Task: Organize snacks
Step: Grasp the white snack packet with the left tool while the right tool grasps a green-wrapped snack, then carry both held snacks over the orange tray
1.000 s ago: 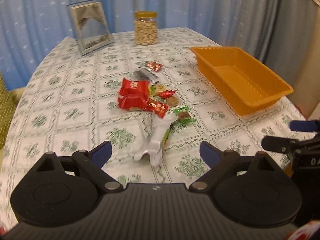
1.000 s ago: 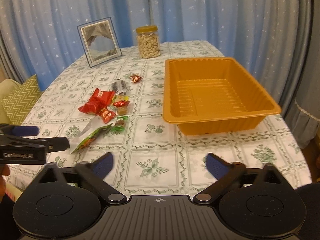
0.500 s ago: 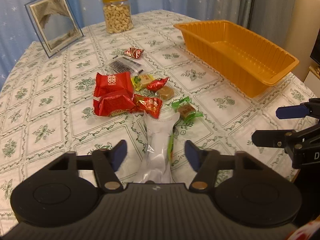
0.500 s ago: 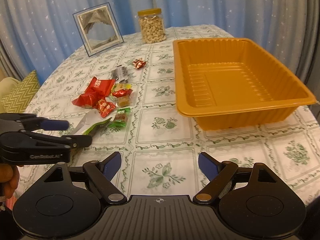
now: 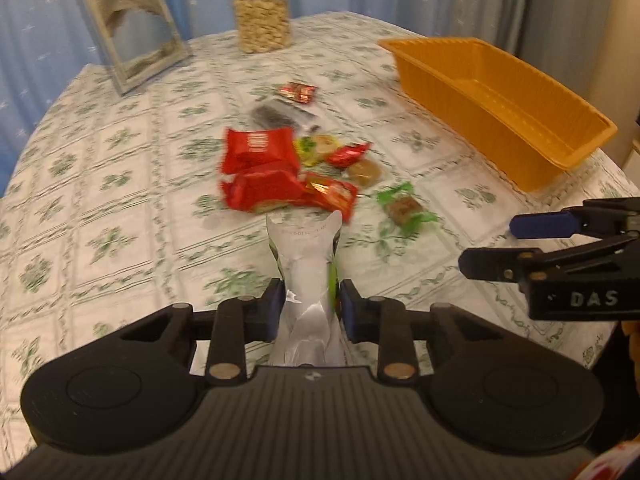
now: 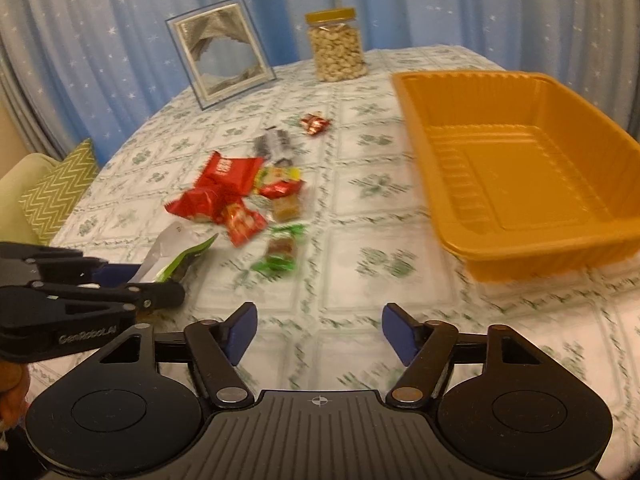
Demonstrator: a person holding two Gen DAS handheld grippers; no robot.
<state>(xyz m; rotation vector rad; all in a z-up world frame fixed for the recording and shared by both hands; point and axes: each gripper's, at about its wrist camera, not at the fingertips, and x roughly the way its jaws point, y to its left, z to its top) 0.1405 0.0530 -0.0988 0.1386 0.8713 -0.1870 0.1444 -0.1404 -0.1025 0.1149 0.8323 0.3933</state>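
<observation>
Left tongs [image 5: 311, 306] closing on the long silver-and-green foil snack pouch [image 5: 307, 264], pouch between the blue pads, pads at or nearly at its sides, near end crumpled. Pouch long axis runs straight away from the left tongs, toward the snack pile, so the grip is across the short width near its near end, far end free and lying on the tabletop [image 5: 120, 208]. Right tongs [image 6: 316, 334] spread about half, closing, nothing between them, only bare floral cloth under them; they sit to the right of the pouch, near but not touching. Left hand clearly the nearer one to the pouch. Just beyond the pouch's far end: two red rectangular foil packets [image 5: 260, 168], small red wrapped candies touching them, and to the pouch's right a green-wrapped brown candy [image 5: 404, 208]. Further beyond the pouch, a dark striped sachet [image 5: 280, 116] and one more small red candy [image 5: 298, 91]. The orange ribbed plastic tray [image 6: 520, 168] lies well to the right of and beyond the pouch, empty, long side roughly facing the pile. Likely next: lift pouch, carry right and away to the tray; long floppy pouch may droop or drag the red packets as it rises. Far beyond the pouch: clear jar of nuts with yellow lid [image 5: 262, 16], silver picture frame [image 5: 132, 52], blue curtain.
</observation>
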